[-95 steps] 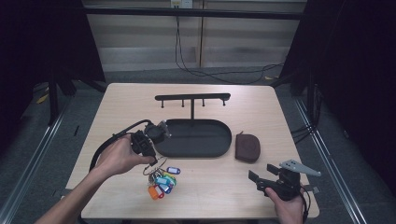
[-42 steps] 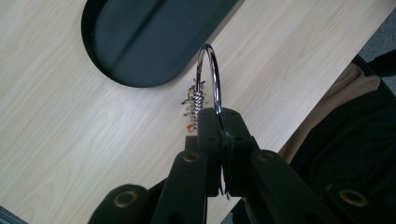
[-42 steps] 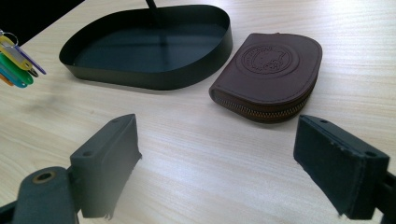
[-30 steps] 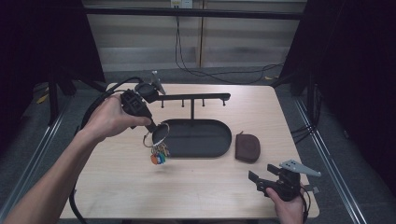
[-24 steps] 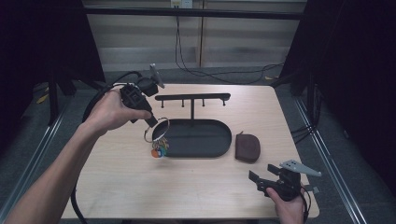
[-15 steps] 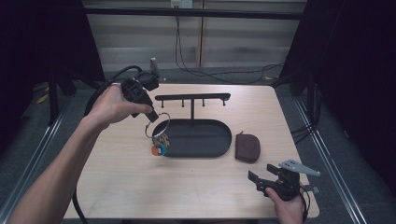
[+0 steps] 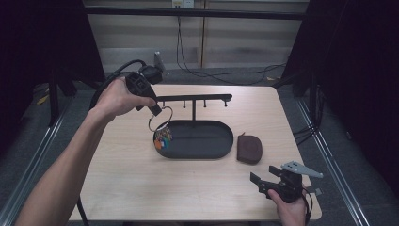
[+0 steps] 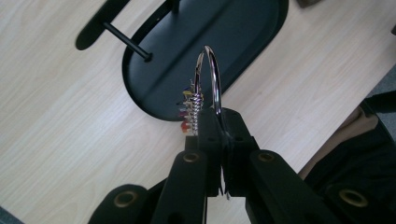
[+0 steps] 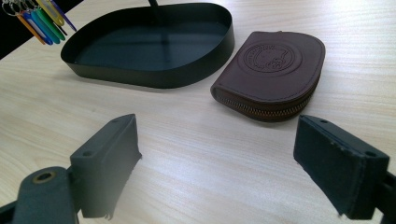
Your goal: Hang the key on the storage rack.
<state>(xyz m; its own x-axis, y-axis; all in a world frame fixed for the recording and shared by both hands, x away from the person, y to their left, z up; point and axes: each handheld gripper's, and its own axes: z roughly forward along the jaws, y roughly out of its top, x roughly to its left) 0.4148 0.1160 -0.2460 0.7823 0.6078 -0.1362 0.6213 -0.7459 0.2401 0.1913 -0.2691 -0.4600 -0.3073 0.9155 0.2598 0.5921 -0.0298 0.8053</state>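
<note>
My left gripper (image 7: 156, 111) is raised over the left end of the black hook rack (image 7: 193, 99), shut on a large metal key ring (image 7: 161, 120). A bunch of coloured key tags (image 7: 162, 140) hangs from the ring above the left end of the black oval tray (image 7: 221, 153). In the left gripper view the jaws (image 8: 223, 121) pinch the ring (image 8: 211, 74) edge-on, with a rack peg (image 8: 127, 40) beyond. My right gripper (image 7: 269, 181) rests low at the table's front right, open. Its pads (image 9: 109, 158) stand wide apart, facing the brown zip pouch (image 9: 275, 70).
The brown pouch (image 7: 249, 148) lies just right of the tray on the light wooden table (image 7: 117, 188). The tray's wall (image 9: 154, 77) lies ahead-left of my right gripper, and the tags (image 9: 39, 18) hang beyond it. A black cable trails from the left gripper off the table's left side.
My left gripper lifted the key ring off the table's front-left area and carried it up and back to the rack's left end. The right gripper has stayed put.
</note>
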